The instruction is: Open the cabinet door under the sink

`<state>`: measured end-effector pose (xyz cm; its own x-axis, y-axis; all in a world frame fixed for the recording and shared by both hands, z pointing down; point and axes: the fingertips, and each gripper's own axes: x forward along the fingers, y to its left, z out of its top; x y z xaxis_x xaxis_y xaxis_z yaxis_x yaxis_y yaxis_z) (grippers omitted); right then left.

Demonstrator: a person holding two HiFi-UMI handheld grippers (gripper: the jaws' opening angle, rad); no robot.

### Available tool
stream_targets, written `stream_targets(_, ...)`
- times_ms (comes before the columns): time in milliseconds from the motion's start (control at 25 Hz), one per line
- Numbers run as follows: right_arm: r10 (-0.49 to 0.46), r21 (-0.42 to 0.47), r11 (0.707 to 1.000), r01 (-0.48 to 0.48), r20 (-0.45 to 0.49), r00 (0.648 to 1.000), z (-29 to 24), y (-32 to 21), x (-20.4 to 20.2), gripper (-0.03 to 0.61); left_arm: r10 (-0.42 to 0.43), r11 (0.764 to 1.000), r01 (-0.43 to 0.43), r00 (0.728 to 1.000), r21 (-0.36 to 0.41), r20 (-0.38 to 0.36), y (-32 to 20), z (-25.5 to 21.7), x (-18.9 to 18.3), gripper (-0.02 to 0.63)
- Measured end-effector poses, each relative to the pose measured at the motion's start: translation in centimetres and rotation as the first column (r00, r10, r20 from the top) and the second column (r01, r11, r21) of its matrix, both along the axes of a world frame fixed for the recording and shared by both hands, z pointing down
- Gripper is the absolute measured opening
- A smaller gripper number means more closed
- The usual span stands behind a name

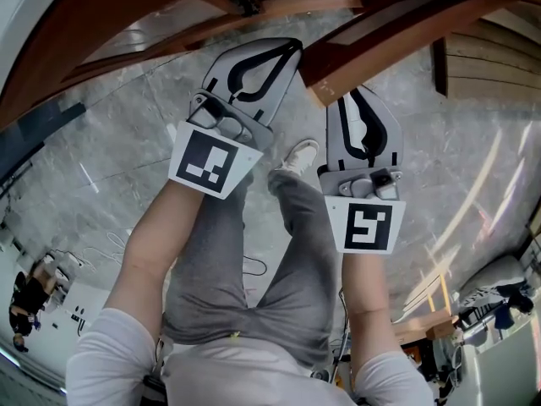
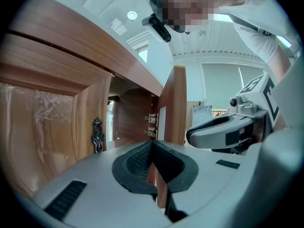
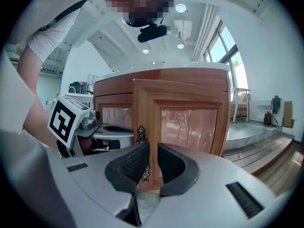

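Note:
The wooden cabinet's right door stands swung partly out from the front. In the right gripper view its glazed face fills the middle. Its ornate dark metal handle runs down between the jaws of my right gripper, which looks shut on it. My left gripper is shut with nothing in it and points at the free edge of the open door. The dark cabinet inside shows beyond. The left door is closed and its handle is untouched. Both grippers hang side by side.
My legs and a white shoe are on the grey marble floor below the grippers. Wooden steps lie to the right of the cabinet. A person and clutter stand at the far lower left.

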<state>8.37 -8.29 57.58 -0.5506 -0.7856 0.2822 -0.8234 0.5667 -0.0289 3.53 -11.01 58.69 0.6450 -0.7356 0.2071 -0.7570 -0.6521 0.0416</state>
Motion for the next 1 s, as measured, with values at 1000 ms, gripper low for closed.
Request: stream_targets(1000, 0.138, -0.054, 0.989, -0.139, -0.024, 0.990, -1.7, 3.3, 6.9, 0.063, 0.165, 0.984, -0.162, 0.986, -0.068, 0.032, 4.7, -0.3, 8.4, 0.009)
